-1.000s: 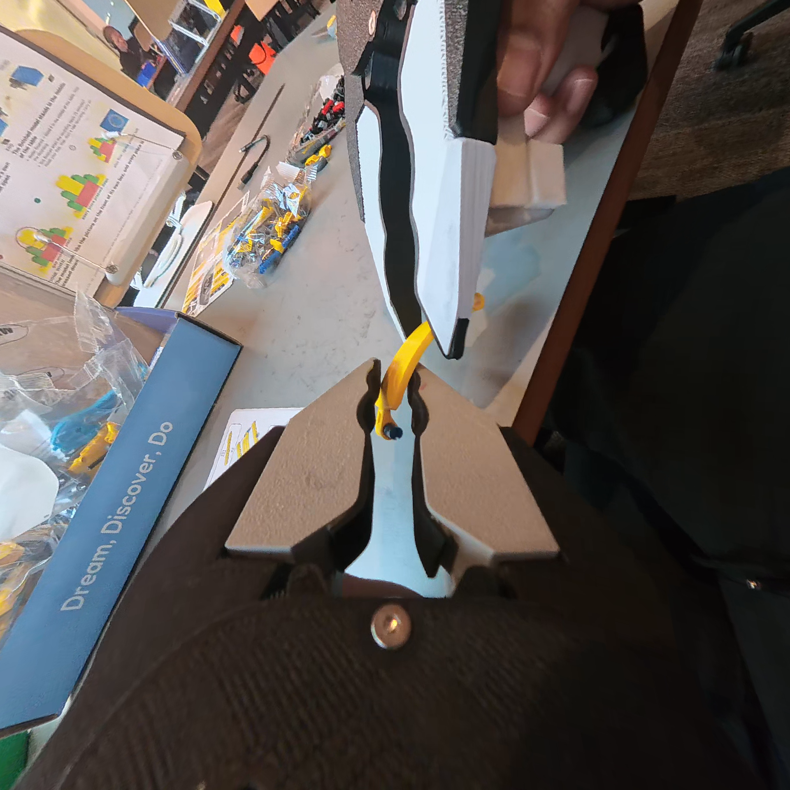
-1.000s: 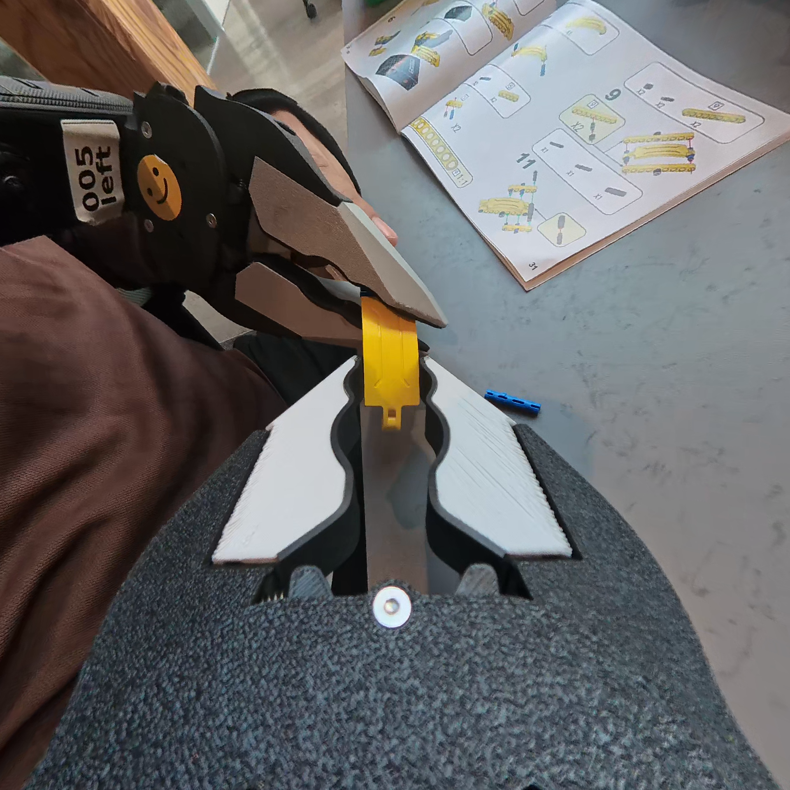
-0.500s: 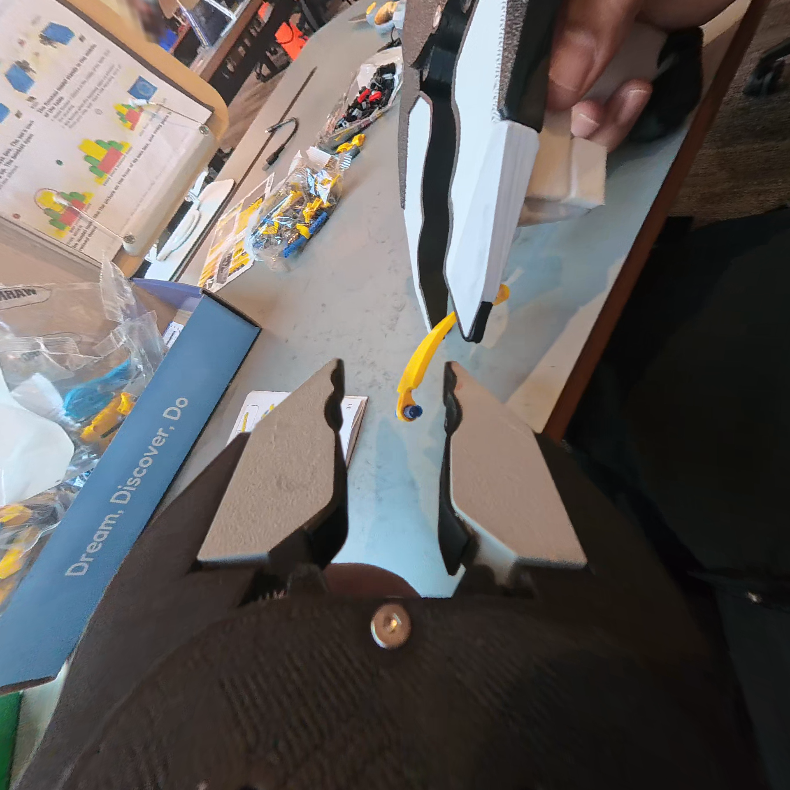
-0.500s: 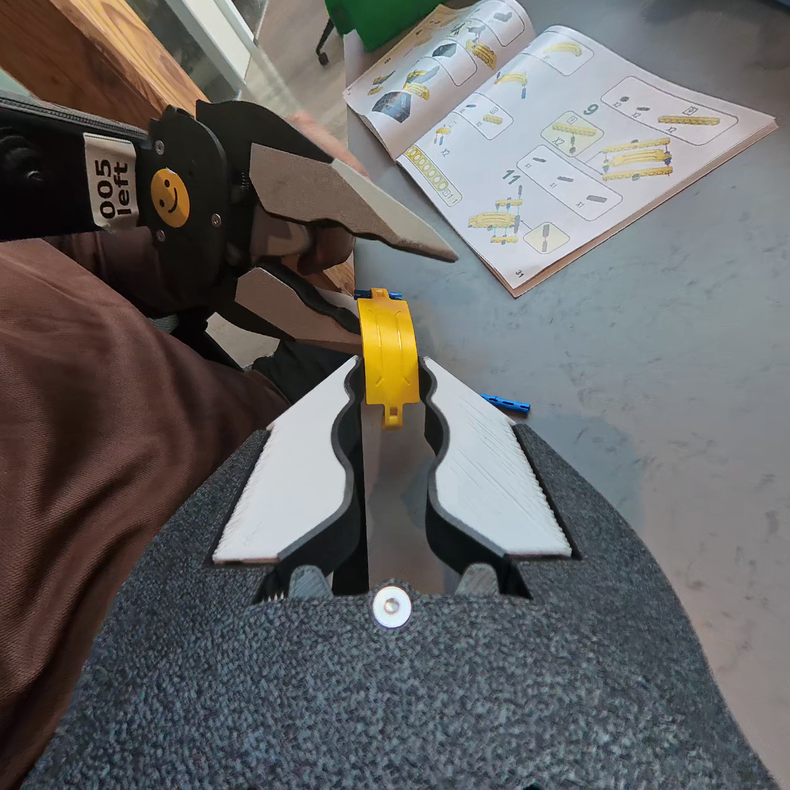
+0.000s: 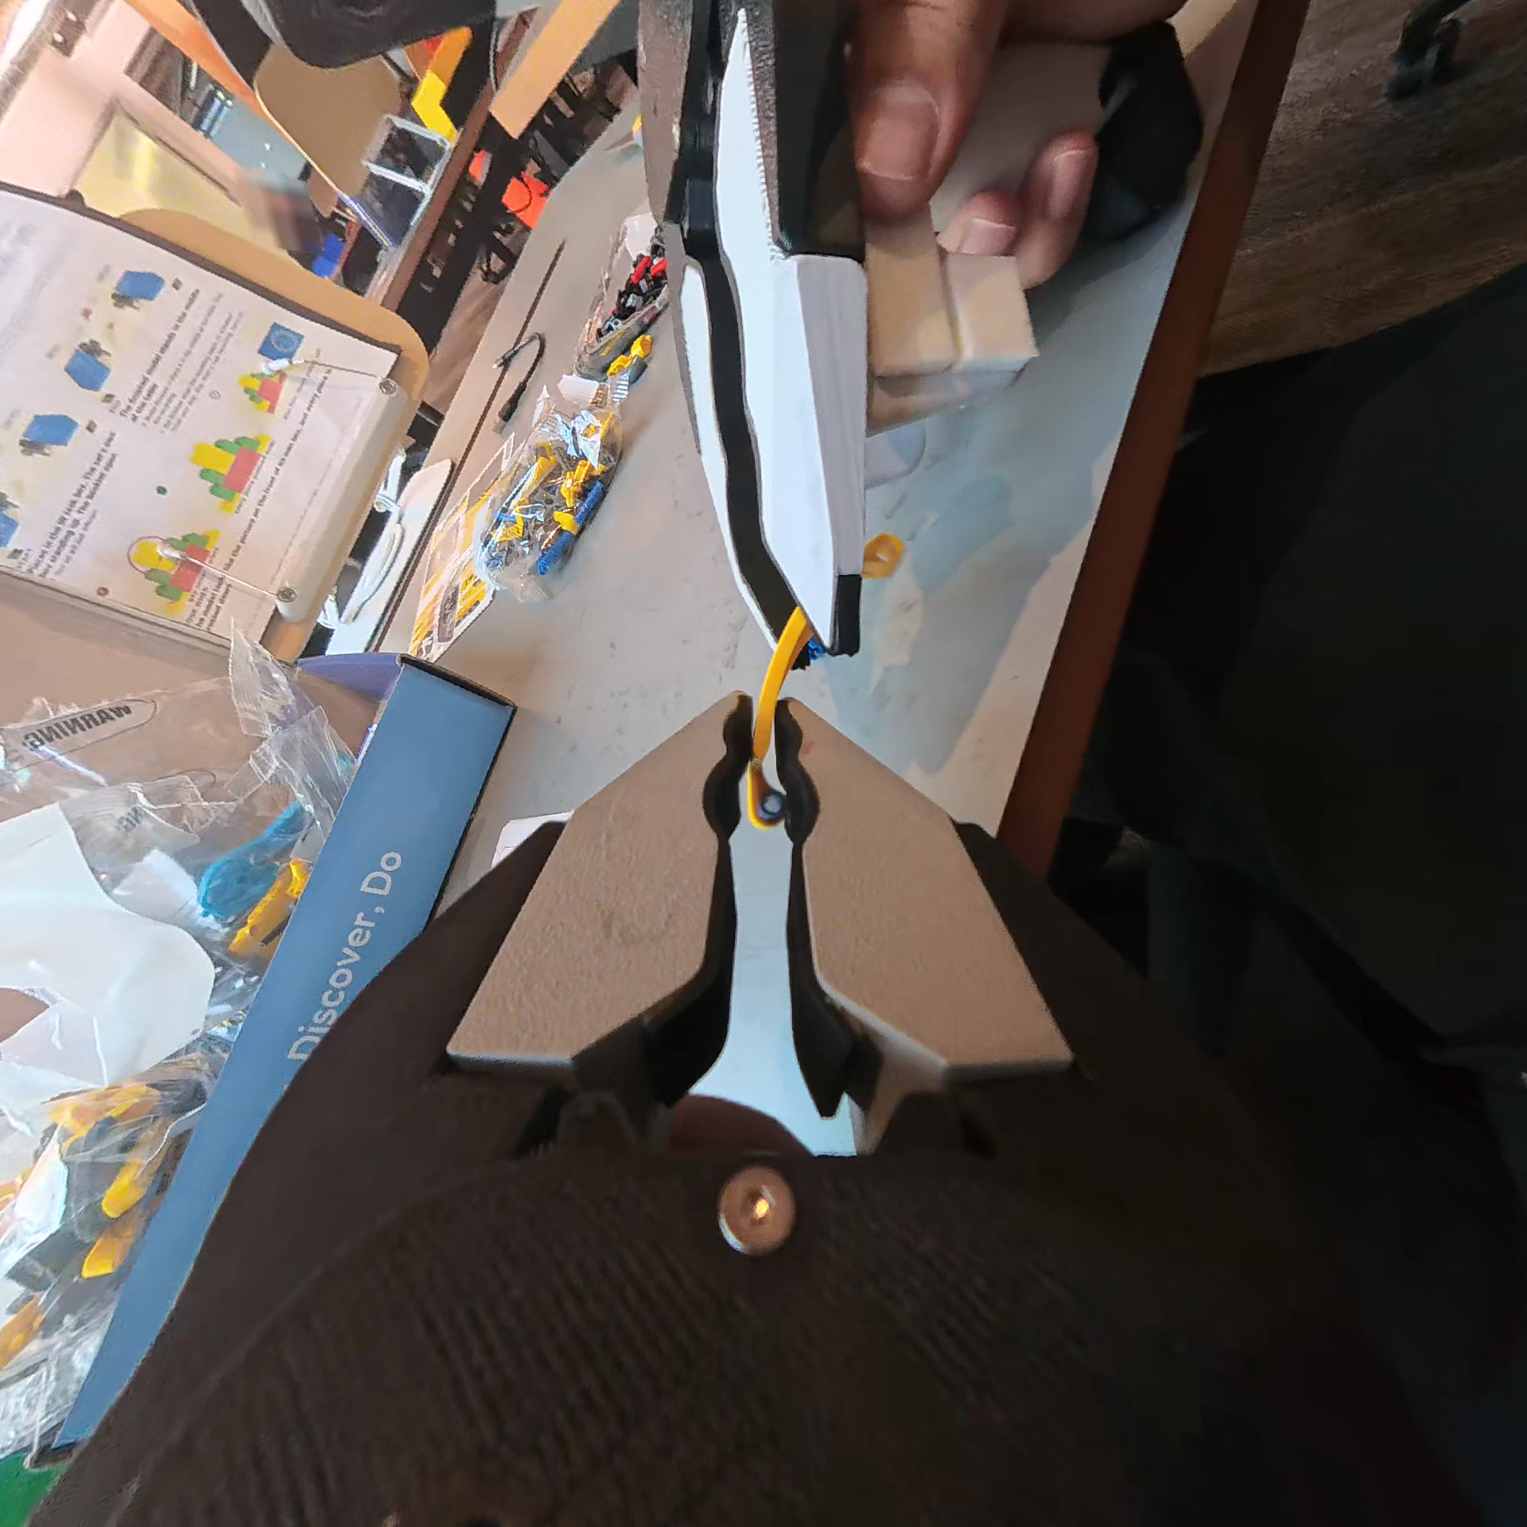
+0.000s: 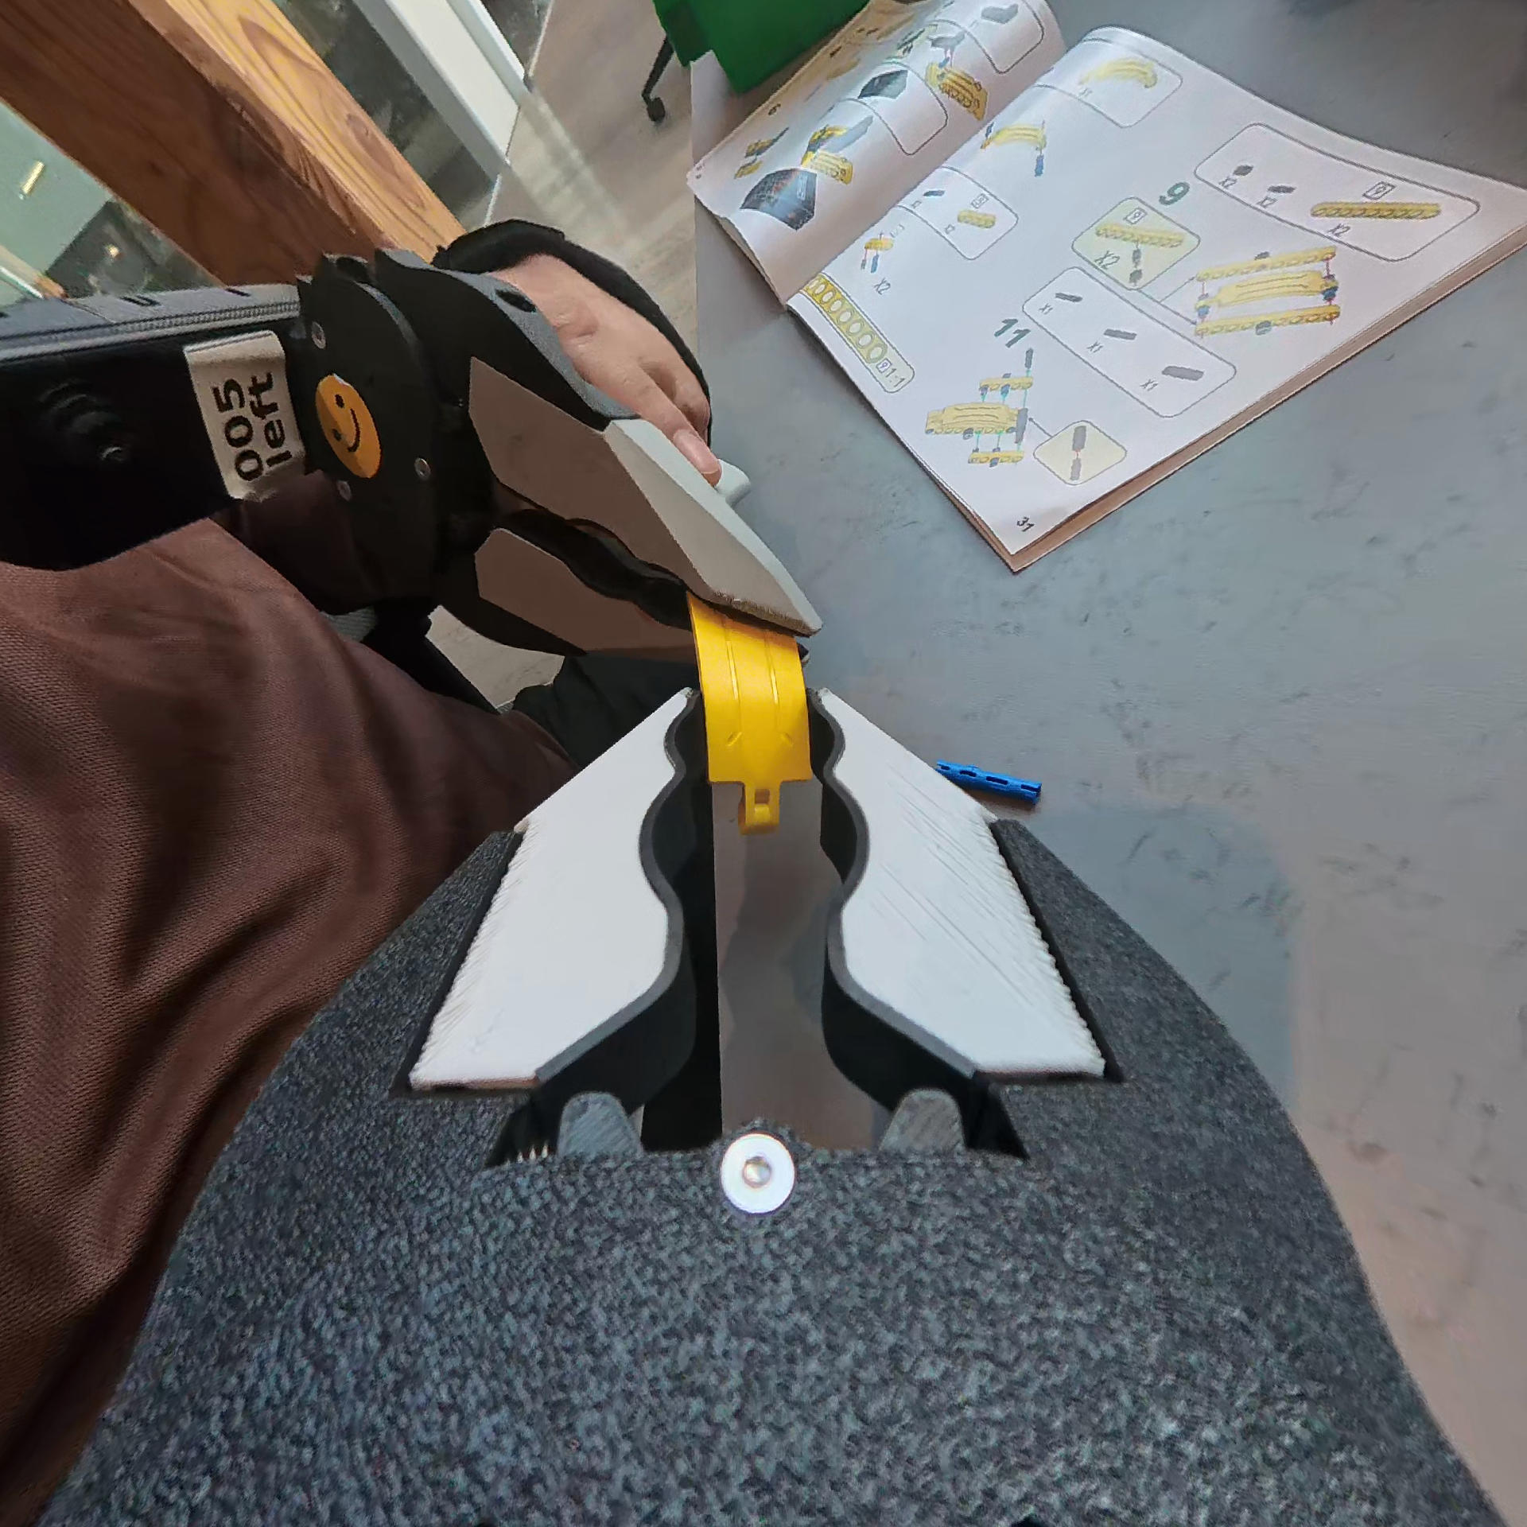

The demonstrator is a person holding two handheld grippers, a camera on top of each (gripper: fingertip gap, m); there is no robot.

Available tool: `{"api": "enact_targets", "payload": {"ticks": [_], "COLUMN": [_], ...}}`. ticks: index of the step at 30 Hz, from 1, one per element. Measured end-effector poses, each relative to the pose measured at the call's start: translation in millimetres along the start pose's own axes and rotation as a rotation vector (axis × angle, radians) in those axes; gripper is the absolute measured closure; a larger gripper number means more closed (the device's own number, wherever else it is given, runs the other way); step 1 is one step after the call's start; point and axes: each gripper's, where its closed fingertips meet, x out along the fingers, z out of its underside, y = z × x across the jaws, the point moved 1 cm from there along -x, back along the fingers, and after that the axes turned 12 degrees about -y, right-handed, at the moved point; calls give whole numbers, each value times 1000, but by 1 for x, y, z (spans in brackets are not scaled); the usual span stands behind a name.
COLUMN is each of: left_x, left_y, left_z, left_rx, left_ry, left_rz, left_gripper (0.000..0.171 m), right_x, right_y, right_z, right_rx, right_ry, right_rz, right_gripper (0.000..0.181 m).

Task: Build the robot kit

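A curved yellow plastic piece (image 6: 750,711) with a small blue pin at one end is held between both grippers above the grey table's near edge. My right gripper (image 6: 750,702) is shut on its lower end, the tab hanging between the fingers. My left gripper (image 5: 762,719) is shut on the other end of the yellow piece (image 5: 773,694), with the blue pin (image 5: 773,806) just behind the fingertips. The left gripper also shows in the right wrist view (image 6: 735,616), and the right gripper in the left wrist view (image 5: 814,636), held by a hand.
A blue pin (image 6: 987,778) lies on the grey table (image 6: 1239,744) right of my right gripper. An open instruction booklet (image 6: 1115,273) lies beyond it. A blue box (image 5: 347,934) with bags of parts stands at the left. A clear bag of small parts (image 5: 549,496) lies farther off. Left and right tips are no more than a few centimetres apart.
My left gripper opened half a second ago and let go of the yellow piece; now it has shut on it again. My right gripper has kept hold throughout.
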Motion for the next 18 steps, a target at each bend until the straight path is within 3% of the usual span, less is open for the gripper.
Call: {"api": "enact_targets", "payload": {"ticks": [8,18], "left_x": [3,14], "left_y": [-10,-25], "left_z": [10,38], "left_rx": [-90,-145], "left_ry": [-60,-207], "left_rz": [36,-32], "left_gripper": [171,171], "right_x": [-7,-26], "right_y": [7,27], "right_z": [-2,10], "right_rx": [-3,-96], "right_ry": [30,21], "right_rz": [69,481], "right_gripper": [153,153]}}
